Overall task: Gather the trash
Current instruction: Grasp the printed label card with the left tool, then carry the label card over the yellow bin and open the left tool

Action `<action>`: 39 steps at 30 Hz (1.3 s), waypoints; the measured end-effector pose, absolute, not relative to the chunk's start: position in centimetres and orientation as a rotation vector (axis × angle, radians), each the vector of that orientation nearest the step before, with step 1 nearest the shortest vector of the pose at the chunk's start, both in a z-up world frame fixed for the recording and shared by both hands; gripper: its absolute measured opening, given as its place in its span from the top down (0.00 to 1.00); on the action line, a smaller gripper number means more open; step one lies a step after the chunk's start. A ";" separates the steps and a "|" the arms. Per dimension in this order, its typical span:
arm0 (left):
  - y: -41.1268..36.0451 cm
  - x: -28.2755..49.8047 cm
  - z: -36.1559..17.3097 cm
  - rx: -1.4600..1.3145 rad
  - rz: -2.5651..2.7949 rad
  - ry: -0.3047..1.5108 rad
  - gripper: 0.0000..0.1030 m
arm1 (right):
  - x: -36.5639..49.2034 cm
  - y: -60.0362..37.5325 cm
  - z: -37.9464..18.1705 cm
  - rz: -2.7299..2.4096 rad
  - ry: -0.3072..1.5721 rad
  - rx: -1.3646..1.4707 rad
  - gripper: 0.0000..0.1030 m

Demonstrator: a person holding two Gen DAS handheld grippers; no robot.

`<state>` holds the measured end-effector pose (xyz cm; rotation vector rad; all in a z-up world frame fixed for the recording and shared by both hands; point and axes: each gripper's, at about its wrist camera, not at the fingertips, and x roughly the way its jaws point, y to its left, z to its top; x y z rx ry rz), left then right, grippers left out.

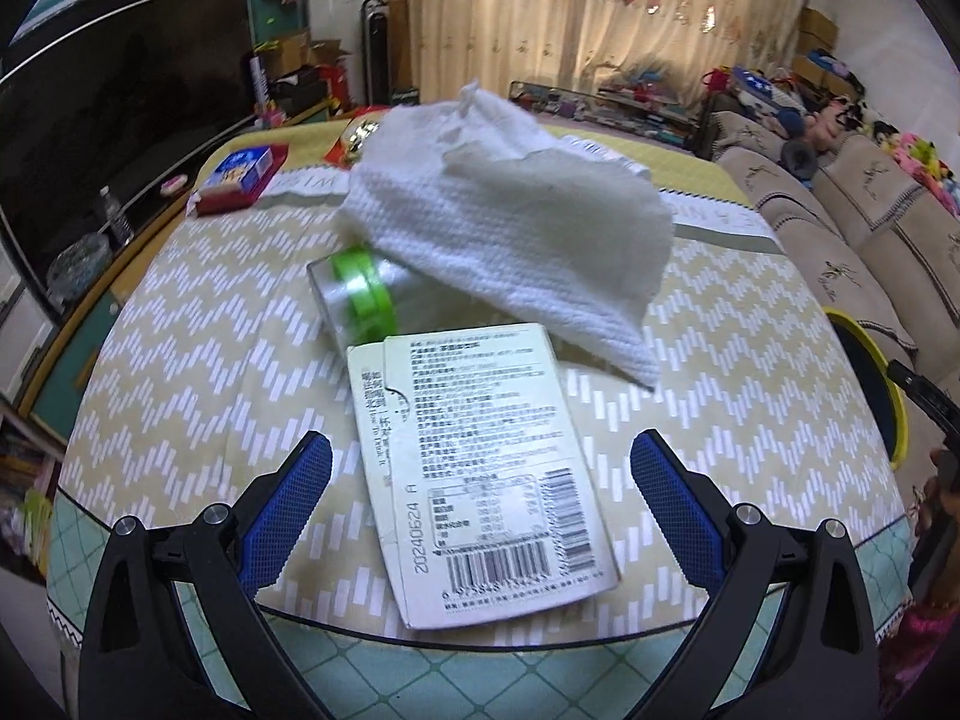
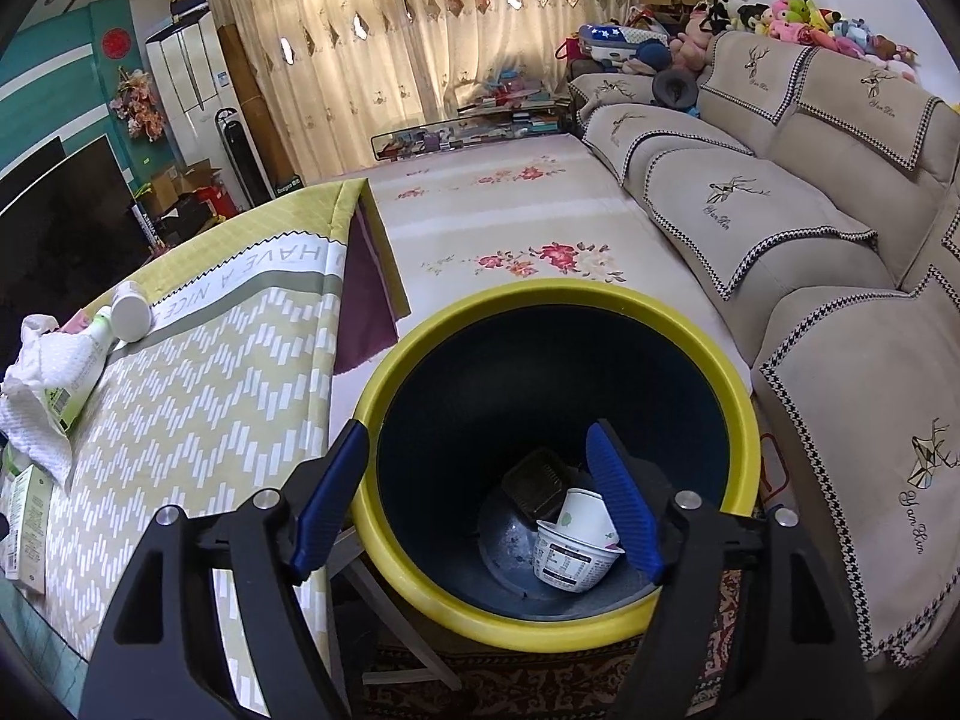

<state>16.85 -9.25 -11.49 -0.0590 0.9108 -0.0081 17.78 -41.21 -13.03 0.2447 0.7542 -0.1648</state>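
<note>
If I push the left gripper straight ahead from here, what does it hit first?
Most likely the flat printed carton, lying on the table between the open left gripper fingers. Beyond it sit the green-capped bottle and white paper towel. Height above the carton is unclear.

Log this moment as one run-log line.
left gripper: open over flat carton | right gripper: open, empty, above yellow-rimmed bin | in bin: paper cup | on table: tissue
</note>
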 end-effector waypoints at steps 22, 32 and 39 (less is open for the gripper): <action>-9.2 20.6 -14.9 -0.059 0.034 1.001 0.20 | 17.8 -41.5 -14.0 -0.144 0.770 0.271 0.30; -10.6 18.8 -14.5 -0.024 -0.072 1.020 0.28 | 16.8 -41.9 -14.0 -0.144 0.761 0.290 0.30; -14.2 17.5 -12.0 0.019 -0.196 0.966 0.28 | 14.7 -42.2 -13.0 -0.153 0.731 0.309 0.30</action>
